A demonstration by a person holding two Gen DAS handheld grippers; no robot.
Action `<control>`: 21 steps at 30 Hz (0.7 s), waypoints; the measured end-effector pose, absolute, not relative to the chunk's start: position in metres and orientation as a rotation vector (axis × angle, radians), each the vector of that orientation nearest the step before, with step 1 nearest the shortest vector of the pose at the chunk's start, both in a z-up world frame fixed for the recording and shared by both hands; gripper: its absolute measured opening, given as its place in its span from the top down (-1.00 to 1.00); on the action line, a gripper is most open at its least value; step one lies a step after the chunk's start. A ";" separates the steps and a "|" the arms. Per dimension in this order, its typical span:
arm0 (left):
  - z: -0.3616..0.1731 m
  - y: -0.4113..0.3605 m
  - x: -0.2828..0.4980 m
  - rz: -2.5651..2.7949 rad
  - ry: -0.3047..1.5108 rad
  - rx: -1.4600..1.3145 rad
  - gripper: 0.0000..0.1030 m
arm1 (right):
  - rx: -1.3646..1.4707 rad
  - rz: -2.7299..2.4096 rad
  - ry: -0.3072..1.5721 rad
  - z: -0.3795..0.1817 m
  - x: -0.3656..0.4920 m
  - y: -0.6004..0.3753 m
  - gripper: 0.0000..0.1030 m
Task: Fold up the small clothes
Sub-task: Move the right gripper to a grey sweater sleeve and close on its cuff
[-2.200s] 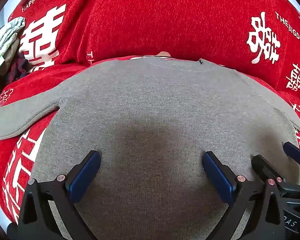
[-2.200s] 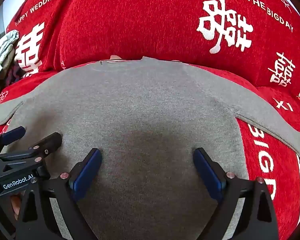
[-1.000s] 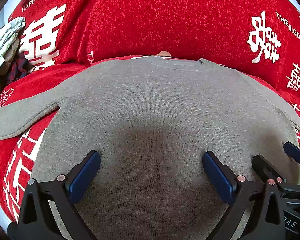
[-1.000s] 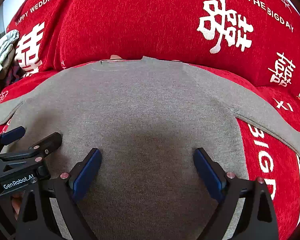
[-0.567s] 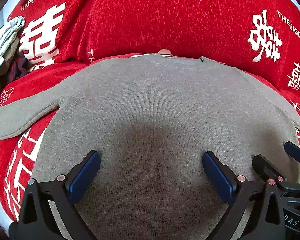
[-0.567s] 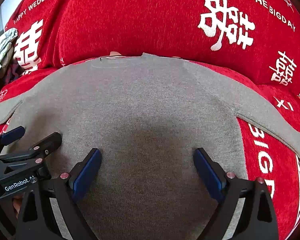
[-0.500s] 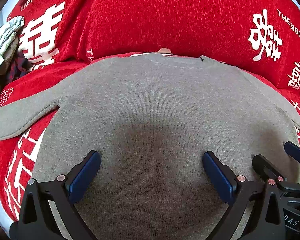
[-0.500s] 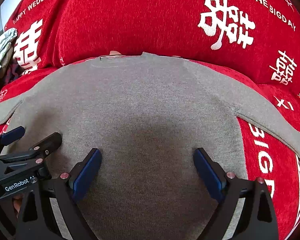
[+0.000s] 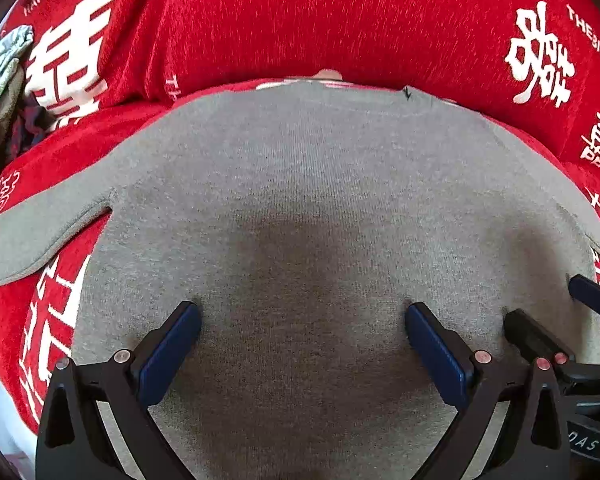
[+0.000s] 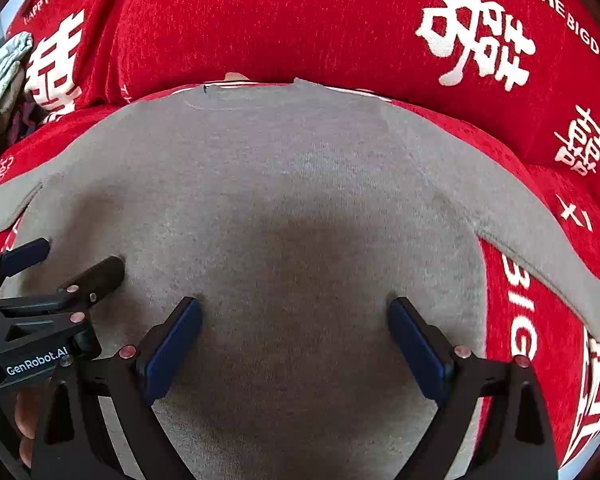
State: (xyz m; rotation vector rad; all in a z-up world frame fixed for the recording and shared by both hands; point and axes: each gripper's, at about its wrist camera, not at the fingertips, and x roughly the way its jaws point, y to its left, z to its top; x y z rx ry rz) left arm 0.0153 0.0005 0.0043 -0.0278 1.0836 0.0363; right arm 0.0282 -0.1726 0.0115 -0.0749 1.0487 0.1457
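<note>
Honestly not much has changed over the last couple of seconds, which kind of tells me where I am. The grey sweater (image 9: 312,208) is spread flat on the red sofa cover (image 9: 300,20) with the white wedding lettering, neckline at the far edge against the back cushion, left sleeve (image 9: 40,236) sticking out one side and right sleeve (image 10: 548,248) out the other. Compared with a second or two back, both wrist views have just crept forward a touch, so the collar sits slightly farther up the frame, but the garment itself hasn't shifted or wrinkled. My left gripper (image 9: 300,344) and right gripper (image 10: 294,340) sit side by side low over the lower body of the sweater, both with fingers spread wide and nothing between them. I can see the right one's fingers (image 9: 536,332) poking into the left view, so they're close together. I can't tell whether the pads actually touch the knit. My read is the laying-out is done and no fold has started yet. Next I'd probably go for a sleeve or the hem. There's a pile of other clothes (image 9: 0,72) off at the far left.
</note>
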 end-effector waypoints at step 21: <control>0.020 -0.056 0.059 0.022 1.166 0.016 -0.99 | 0.095 0.015 1.006 0.020 0.070 -0.241 -0.85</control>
